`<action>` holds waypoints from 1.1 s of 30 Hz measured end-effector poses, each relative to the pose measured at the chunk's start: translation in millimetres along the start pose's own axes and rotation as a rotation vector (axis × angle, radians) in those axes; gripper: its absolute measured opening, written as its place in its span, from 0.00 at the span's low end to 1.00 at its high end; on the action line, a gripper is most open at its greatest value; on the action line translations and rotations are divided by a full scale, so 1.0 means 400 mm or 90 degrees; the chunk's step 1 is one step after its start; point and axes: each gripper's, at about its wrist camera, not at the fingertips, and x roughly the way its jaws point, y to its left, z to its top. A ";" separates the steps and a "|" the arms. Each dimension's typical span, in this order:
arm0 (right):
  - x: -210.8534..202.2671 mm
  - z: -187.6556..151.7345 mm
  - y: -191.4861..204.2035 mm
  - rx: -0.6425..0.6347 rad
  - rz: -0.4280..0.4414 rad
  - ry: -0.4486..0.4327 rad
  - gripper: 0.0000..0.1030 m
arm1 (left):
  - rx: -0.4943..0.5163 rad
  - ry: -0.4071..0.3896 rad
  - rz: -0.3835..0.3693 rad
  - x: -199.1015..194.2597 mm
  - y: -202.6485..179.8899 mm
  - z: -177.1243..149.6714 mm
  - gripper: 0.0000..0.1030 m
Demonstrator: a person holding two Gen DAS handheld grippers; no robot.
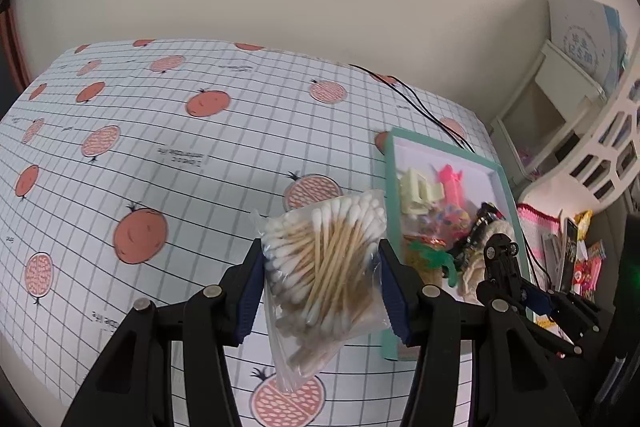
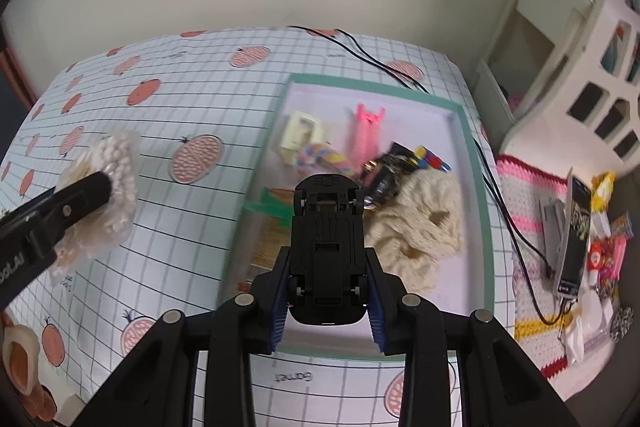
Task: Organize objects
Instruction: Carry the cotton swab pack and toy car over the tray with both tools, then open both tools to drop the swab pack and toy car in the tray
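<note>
1. Left gripper (image 1: 322, 281): fingers (image 1: 250, 291) pinching a clear bag of cotton swabs (image 1: 326, 267) from both sides, held above the table (image 1: 160, 147), just left of the tray.
2. Bag of swabs: wooden sticks and white tips bunched inside, plastic tail hanging down below the fingers.
3. Right gripper (image 2: 328, 301): fingers (image 2: 378, 307) clamped on the flanks of a black toy car (image 2: 326, 247), underside facing the camera, nose pointing away, wheels visible at both ends.
4. Toy car: held over the near part of the teal-rimmed tray (image 2: 478, 195), above its contents; contact with anything below cannot be told.
5. Tray: resting on the table near its right edge, white inside.
6. Inside the tray: cream plastic clip (image 2: 302, 133), pink plastic piece (image 2: 366, 131), multicoloured pastel item (image 2: 326, 159), dark blurred object (image 2: 386, 177), cream knitted cloth (image 2: 420, 223), green piece (image 2: 276, 207) on a flat packet.
7. Table covering: white grid cloth printed with orange pomegranates, black cable (image 2: 380, 61) trailing along the far right.
8. Right of the table: pink-and-white crocheted mat (image 2: 532, 287) carrying small packets, white cut-out rack (image 2: 592, 83) behind it.
9. Lower left corner of the right wrist view: cream and brown items (image 2: 20, 359), too cropped to identify.
</note>
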 end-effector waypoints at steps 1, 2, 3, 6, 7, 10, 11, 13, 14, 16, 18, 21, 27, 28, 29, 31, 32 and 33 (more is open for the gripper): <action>0.004 -0.002 -0.009 0.005 -0.002 0.004 0.34 | 0.003 0.001 -0.001 0.003 -0.007 -0.003 0.53; 0.009 -0.006 -0.020 0.009 -0.004 0.008 0.34 | 0.008 0.001 -0.003 0.006 -0.016 -0.006 0.53; 0.012 -0.009 -0.027 0.012 -0.006 0.010 0.34 | 0.014 0.001 -0.004 0.009 -0.025 -0.009 0.53; 0.023 -0.017 -0.054 0.024 -0.012 0.022 0.34 | 0.034 0.000 -0.008 0.016 -0.056 -0.020 0.54; 0.026 -0.021 -0.063 0.029 -0.014 0.025 0.34 | 0.040 0.000 -0.011 0.018 -0.065 -0.023 0.54; 0.037 -0.028 -0.090 0.042 -0.018 0.036 0.34 | 0.054 0.003 -0.016 0.025 -0.090 -0.032 0.54; 0.042 -0.031 -0.101 0.048 -0.020 0.040 0.34 | 0.058 0.003 -0.017 0.028 -0.097 -0.035 0.54; 0.048 -0.034 -0.113 0.054 -0.022 0.046 0.35 | 0.069 0.005 -0.019 0.033 -0.112 -0.041 0.54; 0.052 -0.037 -0.121 0.058 -0.024 0.049 0.35 | 0.073 0.005 -0.020 0.035 -0.118 -0.044 0.54; 0.056 -0.040 -0.131 0.060 -0.026 0.052 0.35 | 0.081 0.007 -0.022 0.042 -0.131 -0.050 0.54; 0.058 -0.042 -0.138 0.063 -0.029 0.054 0.35 | 0.087 0.010 -0.026 0.050 -0.142 -0.055 0.54; 0.062 -0.047 -0.149 0.069 -0.031 0.058 0.35 | 0.099 0.013 -0.030 0.062 -0.161 -0.065 0.54; 0.075 -0.054 -0.165 0.086 -0.028 0.067 0.35 | 0.144 0.014 -0.026 0.083 -0.208 -0.091 0.54; 0.076 -0.055 -0.166 0.088 -0.027 0.067 0.35 | 0.147 0.015 -0.027 0.086 -0.212 -0.094 0.54; 0.077 -0.056 -0.168 0.090 -0.027 0.068 0.35 | 0.150 0.017 -0.028 0.089 -0.218 -0.097 0.54; 0.078 -0.057 -0.170 0.093 -0.026 0.068 0.35 | 0.153 0.019 -0.031 0.092 -0.227 -0.102 0.54; 0.078 -0.058 -0.172 0.094 -0.026 0.068 0.35 | 0.157 0.017 -0.034 0.091 -0.232 -0.104 0.54; 0.078 -0.059 -0.174 0.098 -0.025 0.067 0.35 | 0.162 0.014 -0.037 0.089 -0.238 -0.105 0.54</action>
